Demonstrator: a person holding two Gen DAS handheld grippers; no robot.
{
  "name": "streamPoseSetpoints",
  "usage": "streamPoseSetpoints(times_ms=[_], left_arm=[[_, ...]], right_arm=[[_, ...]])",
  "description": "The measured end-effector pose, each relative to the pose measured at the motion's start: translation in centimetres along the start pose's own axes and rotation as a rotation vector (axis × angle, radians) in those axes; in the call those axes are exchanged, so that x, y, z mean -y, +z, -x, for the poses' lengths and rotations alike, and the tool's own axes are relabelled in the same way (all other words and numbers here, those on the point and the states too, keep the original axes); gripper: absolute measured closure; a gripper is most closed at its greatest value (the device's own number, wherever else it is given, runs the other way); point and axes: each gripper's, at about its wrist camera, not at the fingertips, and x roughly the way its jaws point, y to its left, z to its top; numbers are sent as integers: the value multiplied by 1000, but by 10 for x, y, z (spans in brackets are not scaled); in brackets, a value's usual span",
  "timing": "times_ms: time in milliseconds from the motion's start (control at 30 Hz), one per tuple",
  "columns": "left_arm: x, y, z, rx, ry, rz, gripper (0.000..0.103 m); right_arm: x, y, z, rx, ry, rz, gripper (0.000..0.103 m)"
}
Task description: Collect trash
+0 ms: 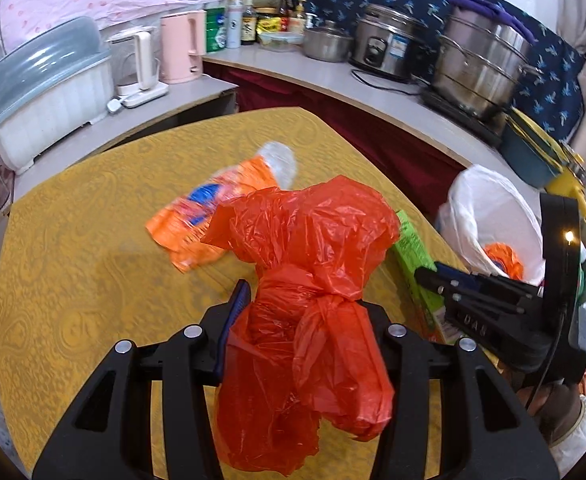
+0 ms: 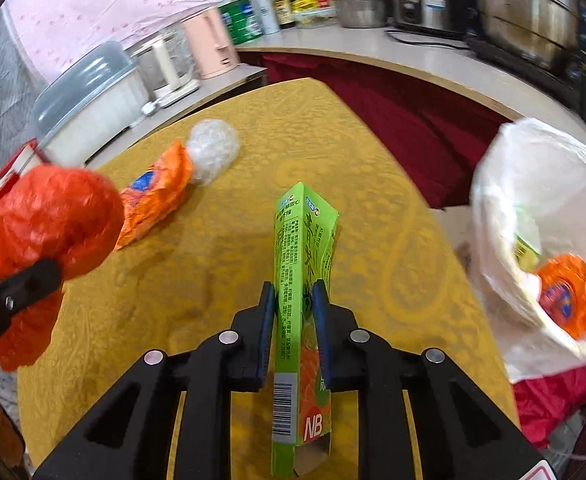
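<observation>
My left gripper [image 1: 299, 300] is shut on a knotted red plastic bag [image 1: 305, 264], held above the yellow table [image 1: 73, 280]. My right gripper [image 2: 295, 296] is shut on a crushed green carton [image 2: 299, 264], which sticks out forward between the blue pads. In the right wrist view the red plastic bag [image 2: 49, 224] and the left gripper's finger [image 2: 17, 292] hang at the left. An orange wrapper [image 2: 153, 196] and a ball of clear plastic [image 2: 213, 148] lie on the table. The bin with a white liner [image 2: 533, 208] stands off the table's right edge and holds orange and green trash.
A counter behind the table carries a covered dish rack [image 1: 49, 88], a pink kettle [image 1: 183, 46], bottles, a rice cooker [image 1: 389, 40] and a steel steamer pot [image 1: 481, 68]. A dark red cloth [image 2: 405, 120] hangs between table and counter. A hand [image 1: 553, 412] holds the right gripper [image 1: 429, 274].
</observation>
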Motion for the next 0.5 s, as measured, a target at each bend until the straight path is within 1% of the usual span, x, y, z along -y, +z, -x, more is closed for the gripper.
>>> streamPoseSetpoints(times_ms=[167,200,267,300,400,500], left_arm=[[14,-9,-1,-16,-10,-18,58],[18,-11,-3,-23,-11,-21,58],[23,-13,-8,-39,-16,-24,58],[26,-14,-10,-43,-17,-27,58],[34,-16,-12,-49,-21,-42,58],[39,-18,-16,-60,-26,-50,58]], right_arm=[[25,-6,4,-17,-21,-49,83],[29,-9,5,-18,-27,-52,82],[33,-13,3,-37,-40,-53,74],[36,-15,2,-48,-51,-57,72],[44,-23,5,-47,-41,-73,69],[49,-30,5,-46,-35,-81,68]])
